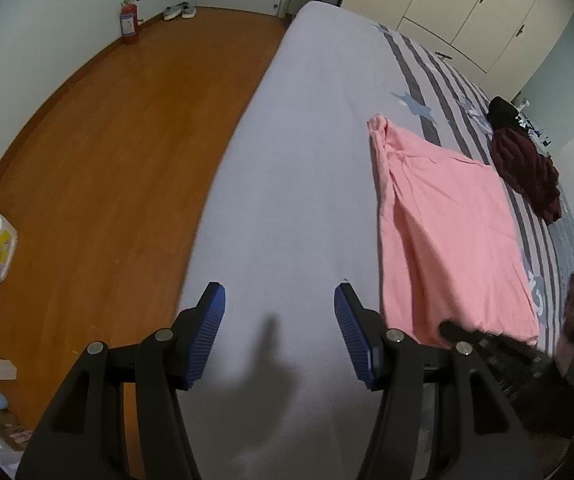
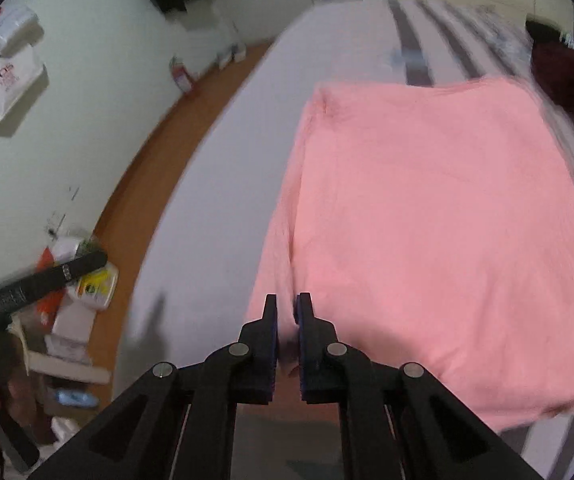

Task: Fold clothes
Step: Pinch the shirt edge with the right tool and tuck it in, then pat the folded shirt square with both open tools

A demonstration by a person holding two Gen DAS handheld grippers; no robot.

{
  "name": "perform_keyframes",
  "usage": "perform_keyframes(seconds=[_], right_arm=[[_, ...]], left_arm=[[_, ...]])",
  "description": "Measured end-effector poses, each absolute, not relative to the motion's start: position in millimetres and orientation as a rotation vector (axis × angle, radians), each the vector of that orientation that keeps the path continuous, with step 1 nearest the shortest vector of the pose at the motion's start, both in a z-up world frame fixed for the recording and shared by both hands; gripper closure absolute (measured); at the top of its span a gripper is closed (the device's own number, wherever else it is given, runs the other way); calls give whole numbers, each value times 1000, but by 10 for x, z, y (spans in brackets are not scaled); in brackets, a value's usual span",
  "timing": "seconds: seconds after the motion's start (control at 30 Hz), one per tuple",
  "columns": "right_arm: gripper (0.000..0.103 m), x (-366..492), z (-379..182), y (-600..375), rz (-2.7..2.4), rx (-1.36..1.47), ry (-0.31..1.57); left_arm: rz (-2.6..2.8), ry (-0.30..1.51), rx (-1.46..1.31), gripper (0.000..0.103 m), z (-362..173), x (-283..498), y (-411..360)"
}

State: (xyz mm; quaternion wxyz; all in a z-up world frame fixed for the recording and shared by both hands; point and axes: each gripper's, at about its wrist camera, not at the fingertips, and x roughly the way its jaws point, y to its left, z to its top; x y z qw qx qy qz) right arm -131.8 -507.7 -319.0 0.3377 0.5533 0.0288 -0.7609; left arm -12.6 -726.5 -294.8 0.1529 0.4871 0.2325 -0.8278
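A: What does the left wrist view show?

B: The left gripper [image 1: 279, 300] hangs over bare pale sheet on the bed [image 1: 287, 160], its blue-padded jaws spread wide with nothing between them. The pink garment [image 1: 447, 232] lies flat on the bed, just beyond the gripper's right finger. It is a broad, mostly smooth panel with long creases, and its far end is bunched into a narrow twisted point. Beyond the pink garment, on the striped part of the bed, sits a crumpled dark red garment [image 1: 527, 172]. Past the bed's other edge is wooden floor [image 1: 119, 140], with a red fire extinguisher [image 1: 129, 20] by the wall.

A: And the right wrist view?

B: The right gripper [image 2: 286, 312] has its jaws drawn narrow, pinching the near edge of the pink garment, where a small fold of cloth rises between the pads. From there the garment spreads away across the bed, wide, flat and blurred. The dark red garment lies at its far corner.
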Motion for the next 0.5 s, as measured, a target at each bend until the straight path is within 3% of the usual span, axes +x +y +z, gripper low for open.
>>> perform_keyframes(seconds=[0.1,0.17,0.23,0.5], right_arm=[[86,-1217,-3263,-4973,-1935,1472,75],[68,-1079,-3224,-4941,-1880,1459,83],[56,-978,-3161,-4943,-1810,1442,79],[56,-1178,-2948,-4268,-1921,1377,141]], left_arm=[[-2373,689,1418,49,-3020,-194,-7185],[-2369,702,1429,49,-3048,-234,-7135],[-2371,708,1445,49,-3066,-299,-7073],[-2444,655,1489,49,-2967,-550,-6649]])
